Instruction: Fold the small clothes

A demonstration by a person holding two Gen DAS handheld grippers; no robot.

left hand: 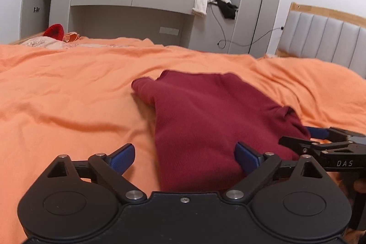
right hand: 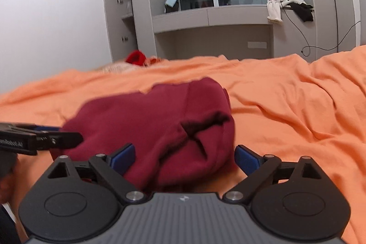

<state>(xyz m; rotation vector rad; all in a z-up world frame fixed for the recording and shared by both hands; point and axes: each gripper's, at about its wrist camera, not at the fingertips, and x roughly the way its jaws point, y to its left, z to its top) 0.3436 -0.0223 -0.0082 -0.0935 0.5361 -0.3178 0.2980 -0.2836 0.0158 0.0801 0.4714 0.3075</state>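
— Orange bedding (left hand: pixel 68 88) is spread over the bed; on it a dark red garment (left hand: pixel 205 120) is seen, already doubled over (a sleeve sticks out at one side).

— And what is left?
— Tidying, it is judged. Left gripper (left hand: pixel 185 158) and right gripper (right hand: pixel 184 158): jaws held apart, nothing clamped. No containers are shown.
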